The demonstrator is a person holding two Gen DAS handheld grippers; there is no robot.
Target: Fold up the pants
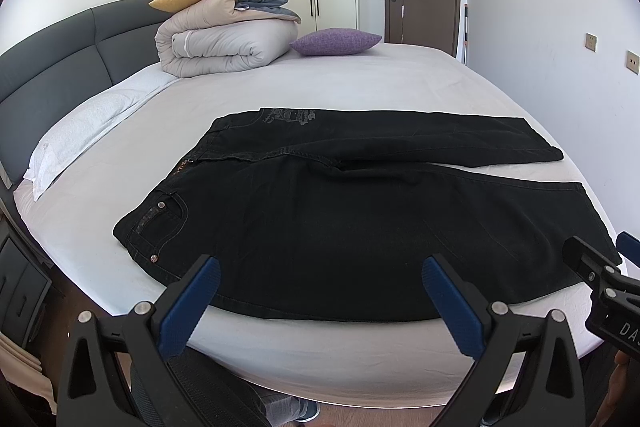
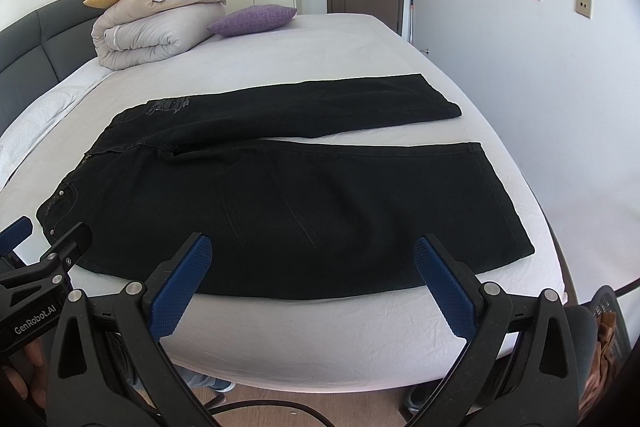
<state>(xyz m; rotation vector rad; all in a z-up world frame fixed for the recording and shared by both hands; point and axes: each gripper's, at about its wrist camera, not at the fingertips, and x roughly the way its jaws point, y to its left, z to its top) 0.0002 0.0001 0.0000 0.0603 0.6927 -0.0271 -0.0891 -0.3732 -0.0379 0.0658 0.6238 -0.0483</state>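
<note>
Black pants [image 1: 340, 219] [image 2: 288, 195] lie flat on the white bed sheet [image 1: 360, 83], waistband to the left and both legs spread toward the right. My left gripper [image 1: 320, 267] hovers open just above the near edge of the pants, closer to the waist end, with nothing between its blue pads [image 1: 200, 303]. My right gripper [image 2: 312, 247] is open over the near leg, also holding nothing. Each gripper shows at the edge of the other's view: the right gripper [image 1: 600, 267] and the left gripper [image 2: 44, 247].
A folded duvet [image 1: 224, 43] with a yellow pillow and a purple cushion [image 1: 336, 41] sit at the far side of the bed. A grey headboard [image 1: 52, 67] runs along the left. Wardrobe and door stand behind. A mesh chair [image 2: 608, 323] is at lower right; a cable lies on the floor.
</note>
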